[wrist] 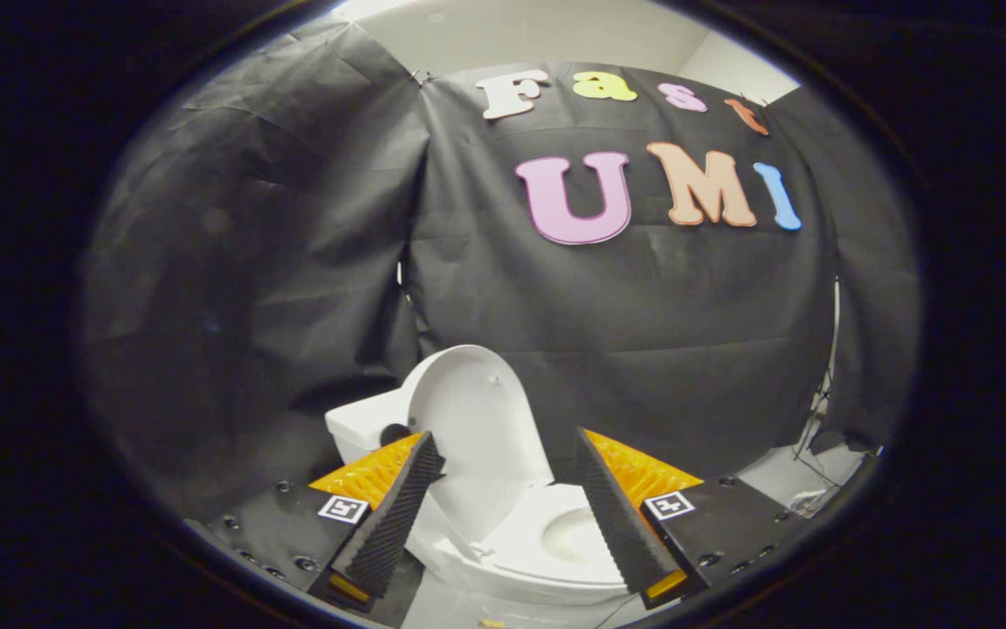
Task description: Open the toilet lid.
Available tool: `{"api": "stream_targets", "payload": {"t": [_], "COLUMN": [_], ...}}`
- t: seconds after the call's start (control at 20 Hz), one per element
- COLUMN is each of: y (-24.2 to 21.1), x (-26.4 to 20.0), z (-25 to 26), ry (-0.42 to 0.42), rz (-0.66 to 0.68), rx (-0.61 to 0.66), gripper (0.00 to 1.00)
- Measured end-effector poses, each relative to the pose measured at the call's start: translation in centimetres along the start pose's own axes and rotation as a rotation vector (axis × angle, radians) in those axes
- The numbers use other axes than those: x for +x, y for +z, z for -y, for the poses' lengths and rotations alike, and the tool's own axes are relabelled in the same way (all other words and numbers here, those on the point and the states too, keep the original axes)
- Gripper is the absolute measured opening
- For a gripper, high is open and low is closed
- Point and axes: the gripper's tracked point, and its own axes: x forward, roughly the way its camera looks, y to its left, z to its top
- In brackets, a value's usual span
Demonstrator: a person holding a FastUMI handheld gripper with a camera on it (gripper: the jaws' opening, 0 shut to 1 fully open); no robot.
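We see a pale floor (pixel 782 476) at the foot of the black cloth wall (pixel 625 349). One white toilet (pixel 485 533) stands directly on it, its base meeting the floor just ahead of the claw (pixel 503 454), whose fingers are spread wide apart with nothing pressed between them. The toilet's lid (pixel 477 419) is upright, seat (pixel 555 546) down. To the right of the toilet, thin dark cables (pixel 817 419) run down the cloth to the floor. Near there something small and pale lies on the floor; we cannot tell what.
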Motion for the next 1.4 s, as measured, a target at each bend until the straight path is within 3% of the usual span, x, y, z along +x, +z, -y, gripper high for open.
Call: {"api": "stream_targets", "payload": {"t": [0.4,0.8,1.4], "y": [-2.4,-5.4,-4.2], "x": [-1.7,-3.7,-5.1], "z": [8.1,13.3,15.3], "ry": [-0.109,-0.164,-0.203], "rz": [-0.031,-0.063,-0.018], "rx": [-0.021,-0.006,0.011], "gripper": [0.99,0.99,0.99]}}
